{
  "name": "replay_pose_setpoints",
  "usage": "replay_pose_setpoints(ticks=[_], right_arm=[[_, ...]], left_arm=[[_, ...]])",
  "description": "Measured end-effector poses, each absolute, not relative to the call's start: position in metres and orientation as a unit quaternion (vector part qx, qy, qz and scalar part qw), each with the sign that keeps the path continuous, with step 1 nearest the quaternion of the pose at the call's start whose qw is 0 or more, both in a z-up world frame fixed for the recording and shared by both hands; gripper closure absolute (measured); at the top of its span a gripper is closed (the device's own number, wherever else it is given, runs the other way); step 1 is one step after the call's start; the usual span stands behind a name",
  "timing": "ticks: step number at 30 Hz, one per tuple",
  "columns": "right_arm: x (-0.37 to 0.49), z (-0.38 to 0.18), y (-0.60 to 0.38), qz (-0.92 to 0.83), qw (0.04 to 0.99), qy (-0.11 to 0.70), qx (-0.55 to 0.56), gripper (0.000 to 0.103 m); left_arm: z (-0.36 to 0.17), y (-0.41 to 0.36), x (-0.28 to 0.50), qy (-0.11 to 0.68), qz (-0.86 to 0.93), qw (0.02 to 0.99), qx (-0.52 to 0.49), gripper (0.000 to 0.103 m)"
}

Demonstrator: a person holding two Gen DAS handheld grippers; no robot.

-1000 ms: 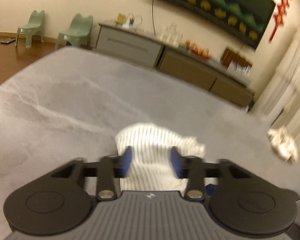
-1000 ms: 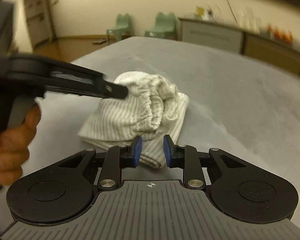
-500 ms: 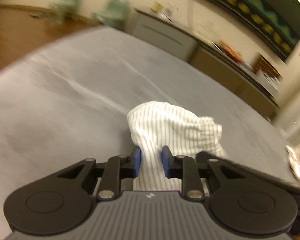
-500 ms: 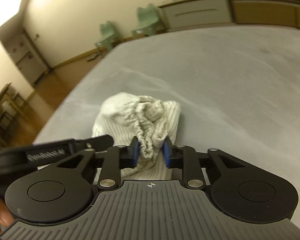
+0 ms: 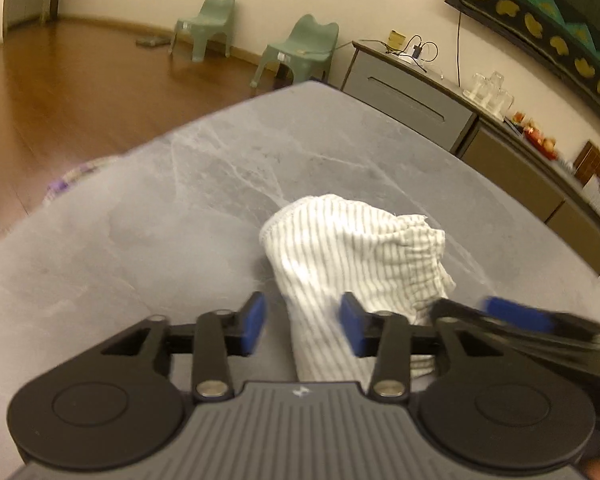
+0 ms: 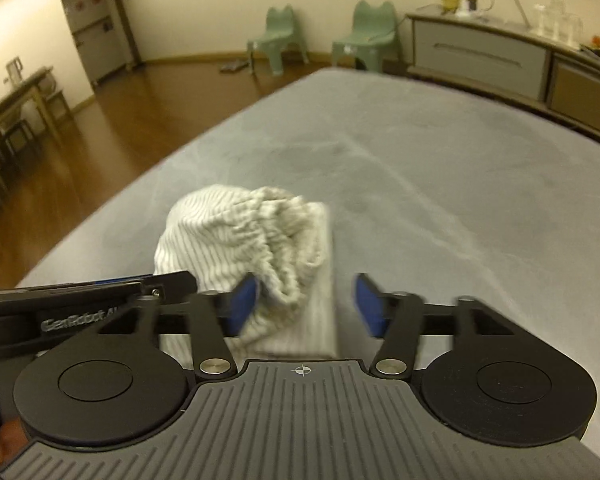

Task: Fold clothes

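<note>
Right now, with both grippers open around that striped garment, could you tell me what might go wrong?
The striped garment is a loose bundle, so its folds may spring open. The left gripper and right gripper sit very close and could collide. The bundle also lies near the grey table edge.

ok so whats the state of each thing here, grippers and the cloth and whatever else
left gripper: open, blue pads either side of the cloth
right gripper: open, cloth between the pads
striped garment: folded into a bunched bundle, lying on the table, not gripped
grey table: bears the bundle
two green chairs: upright by the wall
</note>
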State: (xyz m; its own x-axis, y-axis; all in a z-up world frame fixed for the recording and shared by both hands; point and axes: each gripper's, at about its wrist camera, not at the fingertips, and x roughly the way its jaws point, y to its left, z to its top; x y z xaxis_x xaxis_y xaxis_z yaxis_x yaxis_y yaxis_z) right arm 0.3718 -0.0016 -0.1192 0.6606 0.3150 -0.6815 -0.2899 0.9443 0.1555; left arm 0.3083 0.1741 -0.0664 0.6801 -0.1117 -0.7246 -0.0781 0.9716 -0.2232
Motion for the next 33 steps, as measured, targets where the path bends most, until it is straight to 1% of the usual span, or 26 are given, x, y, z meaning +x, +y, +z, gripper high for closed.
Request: replay_pose_setpoints(ticks=[2,4,5,6,8,9,10,13,17,21,24,29,33], right_arm=[[0.352,-0.108,-0.012,0.168,0.912,0.375,0.007,0.028],[0.327,-0.099,-0.020,0.176,0.909,0.379,-0.011,0.028],[0.314,-0.094,-0.024,0.179,0.907,0.381,-0.020,0.025],[0.301,-0.090,-0.028,0.182,0.905,0.383,-0.029,0.019],[0.275,-0.082,-0.037,0.185,0.902,0.387,-0.051,0.018],[0.263,-0.077,-0.039,0.190,0.900,0.388,-0.059,0.017],[0.251,-0.073,-0.041,0.195,0.898,0.389,-0.066,0.016],[0.218,-0.063,-0.046,0.210,0.893,0.389,-0.084,0.014],[0.191,-0.067,-0.081,0.199,0.897,0.390,-0.059,0.012],[0.164,-0.070,-0.117,0.188,0.900,0.392,-0.033,0.012],[0.144,-0.072,-0.146,0.176,0.903,0.392,-0.014,0.012],[0.130,-0.062,-0.264,0.031,0.924,0.380,0.020,0.012],[0.119,-0.054,-0.359,-0.085,0.926,0.364,0.048,0.012]], left_arm=[[-0.059,0.172,0.296,0.395,-0.009,0.912,-0.107,0.049],[-0.049,0.167,0.285,0.393,-0.012,0.914,-0.101,0.042],[-0.044,0.163,0.279,0.391,-0.013,0.915,-0.097,0.037],[-0.040,0.159,0.274,0.391,-0.013,0.916,-0.092,0.034],[-0.031,0.152,0.263,0.391,-0.014,0.916,-0.085,0.032],[-0.027,0.148,0.256,0.392,-0.015,0.915,-0.090,0.028],[-0.024,0.145,0.249,0.393,-0.016,0.915,-0.095,0.026],[-0.018,0.134,0.230,0.394,-0.024,0.915,-0.086,0.025],[-0.015,0.112,0.214,0.404,-0.036,0.912,-0.062,0.024],[-0.013,0.075,0.213,0.410,-0.041,0.909,-0.063,0.024],[-0.008,0.030,0.214,0.402,-0.066,0.912,-0.051,0.024],[-0.001,-0.074,0.208,0.382,-0.160,0.909,-0.032,0.023],[-0.007,-0.167,0.187,0.386,-0.256,0.886,-0.023,0.023]])
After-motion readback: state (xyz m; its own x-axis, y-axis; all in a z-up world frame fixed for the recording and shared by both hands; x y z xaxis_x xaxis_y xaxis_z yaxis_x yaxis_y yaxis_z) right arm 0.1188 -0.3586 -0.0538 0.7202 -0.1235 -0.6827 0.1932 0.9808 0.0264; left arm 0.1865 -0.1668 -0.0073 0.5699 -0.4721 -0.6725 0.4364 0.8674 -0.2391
